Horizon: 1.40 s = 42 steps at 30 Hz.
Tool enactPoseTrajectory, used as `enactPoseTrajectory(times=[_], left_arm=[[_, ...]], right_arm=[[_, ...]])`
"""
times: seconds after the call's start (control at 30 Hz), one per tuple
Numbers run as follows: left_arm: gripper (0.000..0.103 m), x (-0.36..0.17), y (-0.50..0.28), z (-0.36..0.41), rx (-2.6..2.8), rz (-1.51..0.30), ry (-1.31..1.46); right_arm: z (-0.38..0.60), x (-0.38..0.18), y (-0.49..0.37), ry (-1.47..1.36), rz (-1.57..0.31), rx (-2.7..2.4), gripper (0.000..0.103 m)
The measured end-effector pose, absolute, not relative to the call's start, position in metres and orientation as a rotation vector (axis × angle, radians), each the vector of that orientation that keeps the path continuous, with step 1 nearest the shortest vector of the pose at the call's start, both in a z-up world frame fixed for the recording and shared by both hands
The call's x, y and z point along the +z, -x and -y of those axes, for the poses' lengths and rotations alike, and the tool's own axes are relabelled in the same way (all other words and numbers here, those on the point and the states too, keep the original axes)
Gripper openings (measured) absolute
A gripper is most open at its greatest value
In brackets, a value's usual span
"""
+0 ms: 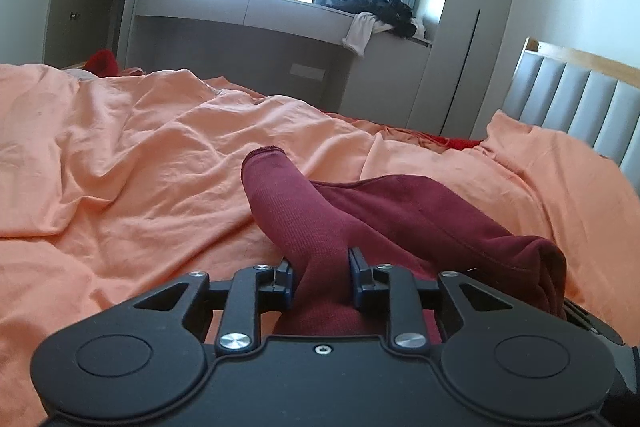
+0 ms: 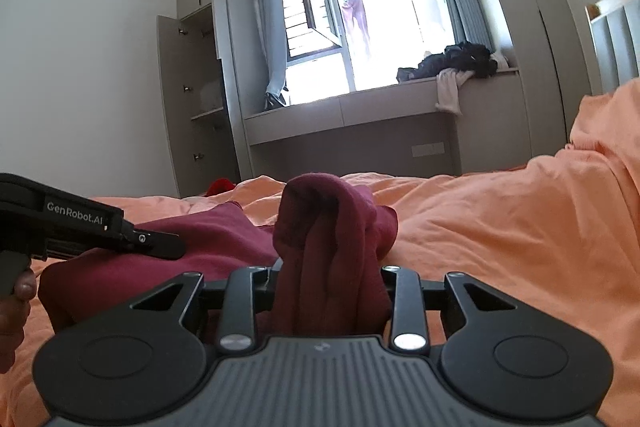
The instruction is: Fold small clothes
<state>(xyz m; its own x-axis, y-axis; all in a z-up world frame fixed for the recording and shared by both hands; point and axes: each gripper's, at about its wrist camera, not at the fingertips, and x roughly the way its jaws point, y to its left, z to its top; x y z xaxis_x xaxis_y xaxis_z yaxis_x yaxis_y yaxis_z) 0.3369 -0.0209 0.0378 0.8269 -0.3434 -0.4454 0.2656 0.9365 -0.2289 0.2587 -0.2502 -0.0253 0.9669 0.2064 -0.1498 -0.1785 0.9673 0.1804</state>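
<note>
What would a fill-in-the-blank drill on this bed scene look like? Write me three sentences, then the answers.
1. Both the left gripper and the right gripper are shut on the ____ garment.
2. The bedsheet is ____ in colour.
3. The pile of dark clothes lies below the ____.

Answers: maroon; orange; window

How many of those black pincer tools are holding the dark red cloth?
2. The left gripper pinches a narrow ribbed end of the maroon garment, which lies on the orange sheet. The right gripper clamps a bunched fold of it.
</note>
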Motion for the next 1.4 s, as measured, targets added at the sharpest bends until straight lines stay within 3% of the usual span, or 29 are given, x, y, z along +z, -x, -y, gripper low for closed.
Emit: enactPoseTrajectory(times=[0.33,0.57,0.8,1.0,1.4], left_arm=[[0.031,0.035,-0.338,0.025,-0.300,-0.517,0.155],[0.039,0.031,-0.336,0.026,-0.268,-0.527,0.158],[0.074,0.029,-0.326,0.015,-0.170,-0.527,0.196],[0.088,0.031,-0.304,0.016,-0.136,-0.509,0.208],[0.096,0.026,-0.276,0.033,-0.087,-0.450,0.106]], right_arm=[[0.253,-0.026,-0.261,-0.180,-0.178,0.186,0.043],[0.255,-0.025,-0.261,-0.187,-0.187,0.175,0.058],[0.257,-0.026,-0.255,-0.187,-0.183,0.142,0.089],[0.260,-0.025,-0.242,-0.179,-0.177,0.121,0.102],[0.256,-0.029,-0.223,-0.099,-0.184,0.079,0.103]])
